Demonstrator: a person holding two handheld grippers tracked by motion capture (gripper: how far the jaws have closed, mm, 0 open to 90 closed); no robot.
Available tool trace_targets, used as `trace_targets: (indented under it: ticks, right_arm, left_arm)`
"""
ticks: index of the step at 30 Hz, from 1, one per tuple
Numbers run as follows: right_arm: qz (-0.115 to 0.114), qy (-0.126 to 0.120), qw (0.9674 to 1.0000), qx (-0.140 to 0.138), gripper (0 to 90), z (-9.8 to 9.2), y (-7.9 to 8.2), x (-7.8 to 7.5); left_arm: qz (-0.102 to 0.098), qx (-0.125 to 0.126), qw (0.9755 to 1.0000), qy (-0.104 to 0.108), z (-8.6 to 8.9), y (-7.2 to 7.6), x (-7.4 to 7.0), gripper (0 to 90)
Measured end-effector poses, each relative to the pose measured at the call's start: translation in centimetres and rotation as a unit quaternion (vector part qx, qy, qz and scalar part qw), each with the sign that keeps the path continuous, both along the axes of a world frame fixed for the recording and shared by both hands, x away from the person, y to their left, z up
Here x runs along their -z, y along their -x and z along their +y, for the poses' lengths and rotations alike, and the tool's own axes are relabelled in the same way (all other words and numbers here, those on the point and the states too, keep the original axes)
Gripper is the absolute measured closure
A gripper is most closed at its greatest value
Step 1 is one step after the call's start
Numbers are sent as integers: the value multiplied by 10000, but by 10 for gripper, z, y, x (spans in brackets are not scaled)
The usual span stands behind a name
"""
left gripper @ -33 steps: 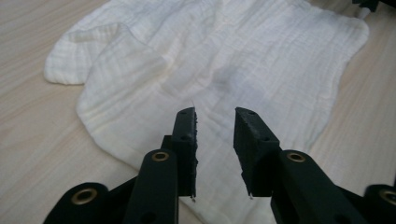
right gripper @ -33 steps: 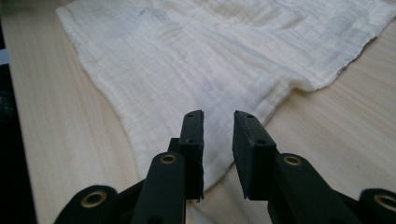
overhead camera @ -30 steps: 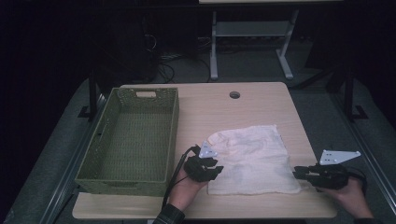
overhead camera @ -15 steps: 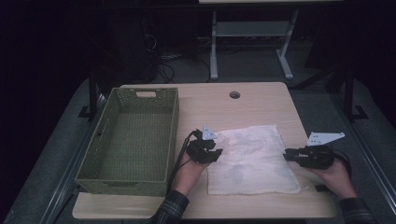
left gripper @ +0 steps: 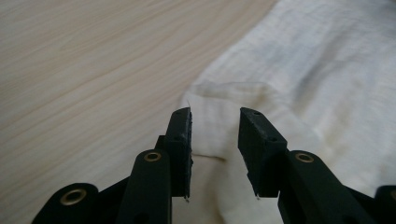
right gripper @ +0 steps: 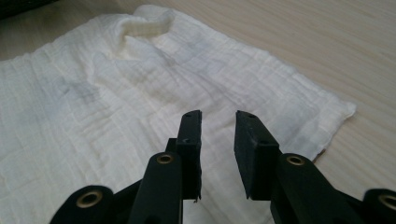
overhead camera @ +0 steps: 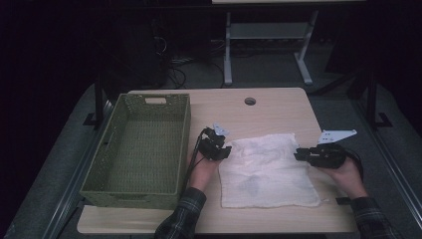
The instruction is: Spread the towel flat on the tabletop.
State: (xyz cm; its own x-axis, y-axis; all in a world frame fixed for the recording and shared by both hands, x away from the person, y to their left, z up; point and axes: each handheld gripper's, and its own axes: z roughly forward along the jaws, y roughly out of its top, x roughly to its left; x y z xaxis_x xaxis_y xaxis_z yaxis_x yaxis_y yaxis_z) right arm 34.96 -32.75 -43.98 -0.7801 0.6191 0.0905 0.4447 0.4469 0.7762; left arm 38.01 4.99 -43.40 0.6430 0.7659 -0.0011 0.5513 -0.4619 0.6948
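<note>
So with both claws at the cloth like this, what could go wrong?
The left claw stands open around a folded corner of the white cloth, so it may pinch two layers or slip off. The right claw hangs over flat fabric short of the edge, so it may grab a bunch, and uneven pulls could leave the cloth skewed.

Both grippers were matte black. The left gripper carried a grey three-cornered plate on top, and a black cable trailed back past the left hand. The right gripper had a paler plate and a black cable looping round the right hand. Jaws were flat black blocks with small holes, arms with brass-ringed rivets. Both sleeves were dark plaid, cuffed at the wrist.
</note>
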Motion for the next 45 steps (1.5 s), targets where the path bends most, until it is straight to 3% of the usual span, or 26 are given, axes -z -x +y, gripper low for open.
trace_targets:
  ticks: [6, 10, 13, 15, 20, 25, 31, 33, 38, 43, 45]
  right_arm:
    - [33, 17, 10000, -17, 710, 2, 1, 2]
    - [35, 29, 10000, -17, 710, 1, 2, 1]
    - [28, 32, 10000, -20, 710, 0, 2, 1]
    - [30, 37, 10000, -27, 710, 0, 2, 1]
    - [-5, 53, 10000, 49, 711, 0, -5, 1]
    - [24, -37, 9998, 207, 713, -2, -27, -1]
    - [54, 59, 9990, 450, 707, -1, -54, 2]
    - [65, 112, 9980, 612, 707, -3, -72, 3]
    - [268, 301, 9956, 842, 706, -7, -96, 13]
    - [523, 191, 9938, 962, 701, -13, -109, 24]
    - [594, 253, 9931, 983, 700, -11, -111, 28]
  left_arm:
    - [245, -184, 9994, -165, 2, -23, 17, 644]
    - [373, -156, 9990, -202, -1, -30, 27, 674]
    - [346, -117, 9991, -202, -3, -31, 27, 820]
    - [347, -109, 9991, -236, -3, -32, 27, 867]
    - [191, -197, 9993, -247, -5, -43, 20, 879]
    - [122, -237, 9992, -293, -6, -51, 18, 881]
    - [39, -337, 9991, -236, -2, -57, 18, 884]
    - [20, -365, 9991, -201, -3, -60, 18, 884]
    - [37, -376, 9992, -109, -5, -63, 20, 884]
    - [34, -374, 9993, -81, -6, -65, 20, 884]
    - [47, -374, 9993, -68, -6, -65, 20, 884]
